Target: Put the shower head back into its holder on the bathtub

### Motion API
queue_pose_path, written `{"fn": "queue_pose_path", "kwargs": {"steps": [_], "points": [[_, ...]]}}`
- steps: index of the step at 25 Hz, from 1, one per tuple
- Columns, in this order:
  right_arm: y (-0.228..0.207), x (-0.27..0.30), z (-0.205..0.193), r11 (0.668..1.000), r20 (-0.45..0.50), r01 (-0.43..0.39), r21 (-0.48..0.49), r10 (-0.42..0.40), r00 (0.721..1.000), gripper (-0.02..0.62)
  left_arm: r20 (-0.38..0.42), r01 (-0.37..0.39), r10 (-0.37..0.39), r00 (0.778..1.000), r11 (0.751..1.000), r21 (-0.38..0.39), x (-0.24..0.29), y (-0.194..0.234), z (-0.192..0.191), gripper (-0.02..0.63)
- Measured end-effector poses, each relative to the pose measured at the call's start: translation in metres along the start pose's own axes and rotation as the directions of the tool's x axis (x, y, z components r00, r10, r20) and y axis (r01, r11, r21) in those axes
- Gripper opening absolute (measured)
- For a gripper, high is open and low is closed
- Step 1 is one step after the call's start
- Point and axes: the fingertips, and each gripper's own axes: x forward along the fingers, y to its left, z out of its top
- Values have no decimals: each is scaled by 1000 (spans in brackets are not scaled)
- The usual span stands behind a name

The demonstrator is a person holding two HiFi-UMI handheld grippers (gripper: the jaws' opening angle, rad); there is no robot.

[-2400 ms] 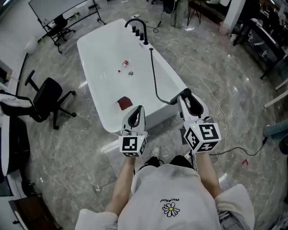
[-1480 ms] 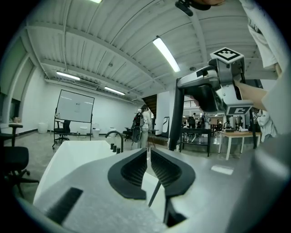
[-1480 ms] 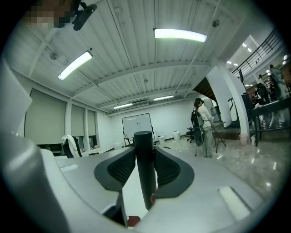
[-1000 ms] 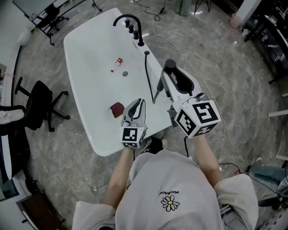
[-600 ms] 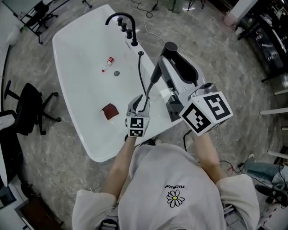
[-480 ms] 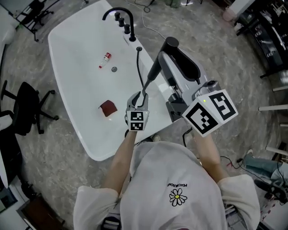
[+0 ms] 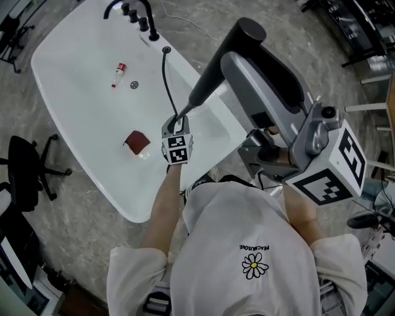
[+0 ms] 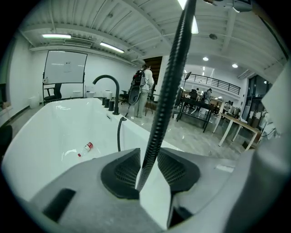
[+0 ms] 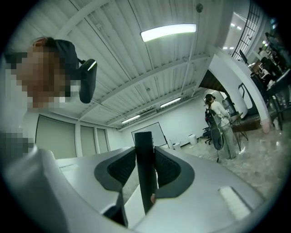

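Observation:
My right gripper [image 7: 234, 54] is raised close to the head camera and shut on the black shower head [image 7: 207, 77]. In the right gripper view the handle [image 9: 143, 150] stands upright, clamped between the pads. The ribbed black hose [image 7: 165, 77] runs from the handle down to the holder opening [image 7: 165, 49] on the white bathtub's rim [image 7: 203, 117]. Lower on the hose, my left gripper [image 7: 177, 122] stands open over that rim. In the left gripper view the hose [image 8: 159, 113] passes between the spread pads without being pinched.
A black faucet with knobs [image 7: 133, 9] stands at the tub's far end. Inside the tub lie a small red-capped bottle [image 7: 119, 71], the drain [image 7: 134, 85] and a dark red cloth [image 7: 136, 141]. An office chair [image 7: 28, 166] stands left of the tub. Desks and people fill the background.
The right gripper has risen toward the head camera with the shower head. The left gripper has dropped to the hose at the tub rim and now stands open round it.

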Motion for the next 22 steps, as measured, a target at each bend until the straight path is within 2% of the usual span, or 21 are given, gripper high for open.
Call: {"fn": "queue_pose_path", "kwargs": {"steps": [8, 11, 14, 16, 19, 22], "points": [[14, -10, 26, 994, 34, 37, -98, -34, 999, 132, -138, 3, 0, 990, 1000, 18, 22, 14, -38, 114], [12, -13, 32, 992, 47, 49, -116, -44, 998, 130, -177, 1, 2, 984, 1000, 18, 24, 13, -48, 72], [3, -22, 34, 990, 54, 75, -115, -69, 996, 130, -185, -8, 11, 983, 1000, 16, 25, 10, -47, 61], [-4, -27, 37, 989, 61, 91, -115, -85, 995, 130, -154, -33, 32, 988, 999, -1, 24, 15, -35, 61], [-10, -34, 48, 986, 81, 107, -131, -97, 992, 130, -39, -98, 97, 995, 994, -37, 14, 41, 7, 60], [-20, -43, 62, 980, 107, 130, -148, -115, 988, 130, 107, -177, 184, 977, 982, -72, -5, 73, 68, 60]]}}
